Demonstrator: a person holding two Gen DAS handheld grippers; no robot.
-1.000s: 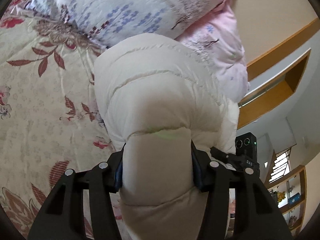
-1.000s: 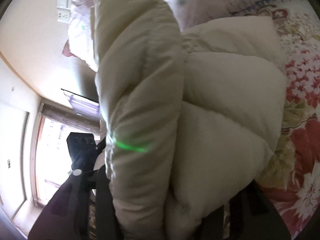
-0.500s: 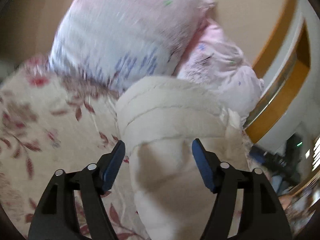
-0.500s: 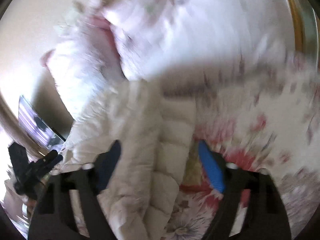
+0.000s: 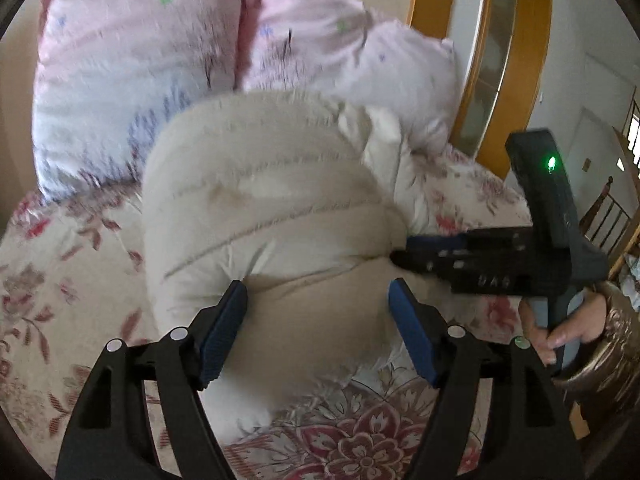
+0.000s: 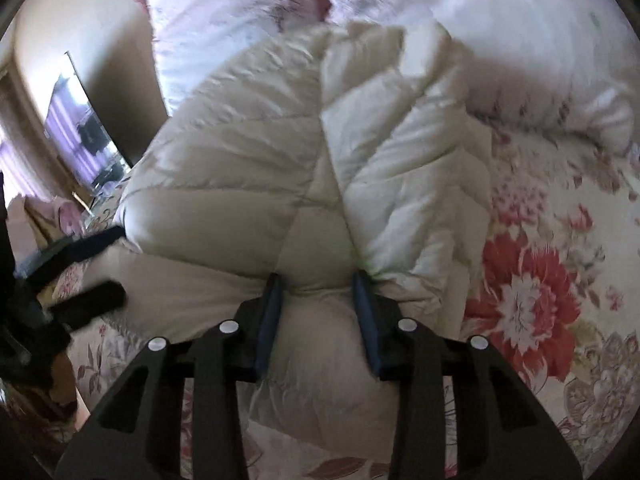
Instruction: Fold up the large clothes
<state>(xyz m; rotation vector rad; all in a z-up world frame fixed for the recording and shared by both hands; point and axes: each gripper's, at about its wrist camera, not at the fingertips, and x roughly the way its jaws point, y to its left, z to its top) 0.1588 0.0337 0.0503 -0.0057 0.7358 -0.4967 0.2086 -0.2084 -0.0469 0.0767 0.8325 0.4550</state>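
A cream puffer jacket (image 5: pixel 272 208) lies bundled on the floral bedspread (image 5: pixel 60 280), its far end against the pillows. My left gripper (image 5: pixel 316 320) is open, its blue pads standing on either side of the jacket's near end without squeezing it. In the right wrist view the jacket (image 6: pixel 320 160) fills the middle. My right gripper (image 6: pixel 318 284) is closing, and its pads pinch a puffed fold at the near edge. From the left wrist view the right gripper (image 5: pixel 404 250) bites into the jacket's right side, held by a hand (image 5: pixel 560 332). The left gripper (image 6: pixel 108 264) shows at the left edge.
Two pink and pale blue pillows (image 5: pixel 120 72) (image 5: pixel 340 52) lean on the wall behind the jacket. A wooden door frame (image 5: pixel 480 40) stands to the right of the bed. A dark screen (image 6: pixel 76 128) is at the far left. The bedspread (image 6: pixel 540 240) lies bare to the right.
The jacket, held up in both grippers before, now lies on the bed. My left gripper has let go and drawn back. My right gripper opened, then closed in on a fold again.
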